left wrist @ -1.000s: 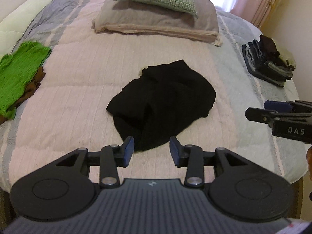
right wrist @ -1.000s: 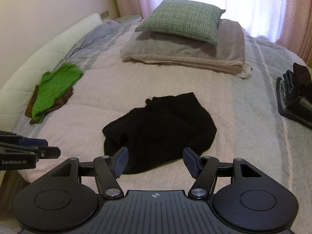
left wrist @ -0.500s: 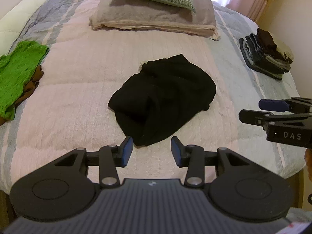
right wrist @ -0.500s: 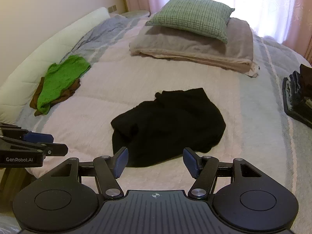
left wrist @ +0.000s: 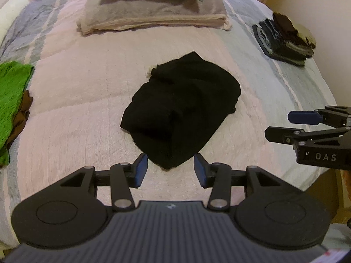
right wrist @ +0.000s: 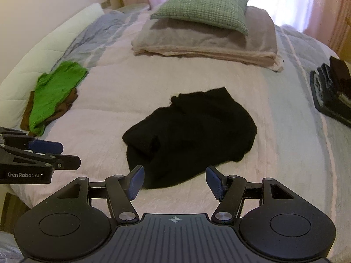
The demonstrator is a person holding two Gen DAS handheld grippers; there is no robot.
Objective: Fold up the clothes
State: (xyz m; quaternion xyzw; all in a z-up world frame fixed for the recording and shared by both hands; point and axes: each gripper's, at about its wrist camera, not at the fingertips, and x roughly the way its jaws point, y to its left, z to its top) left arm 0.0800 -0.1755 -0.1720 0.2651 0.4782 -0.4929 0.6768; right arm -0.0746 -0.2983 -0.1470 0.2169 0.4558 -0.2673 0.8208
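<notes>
While both grippers hover over its near edge, the bed (left wrist: 72,100) fills both views, covered in a pink quilt with grey-blue stripes down the sides. At the far end a folded beige blanket (left wrist: 153,15) lies flat with a green checked cushion (right wrist: 204,6) on top. A white pillow (right wrist: 43,50) runs along the left edge by the wall. Mid-bed, crumpled in a heap, lies the black garment (left wrist: 182,109), unfolded, its near tip pointing at the left gripper. Far left on the quilt is a green garment (right wrist: 54,92) lying over a brown garment (right wrist: 68,103). Far right sits a stack of folded dark clothes (left wrist: 283,39), well apart from the black one. The left gripper (left wrist: 170,168) is held low and level, aimed forward, fingers spread apart with nothing between them; the black garment's near tip sits just ahead of the gap, and I cannot tell if it touches. The right gripper (right wrist: 174,182) is posed the same way, level and facing the heap, its blue pads (right wrist: 136,182) wide apart and empty, the garment's near edge just beyond them. From the left wrist view the right gripper shows side-on at the right edge, over the bed's near right corner, level with the left one. Neither holds cloth.
</notes>
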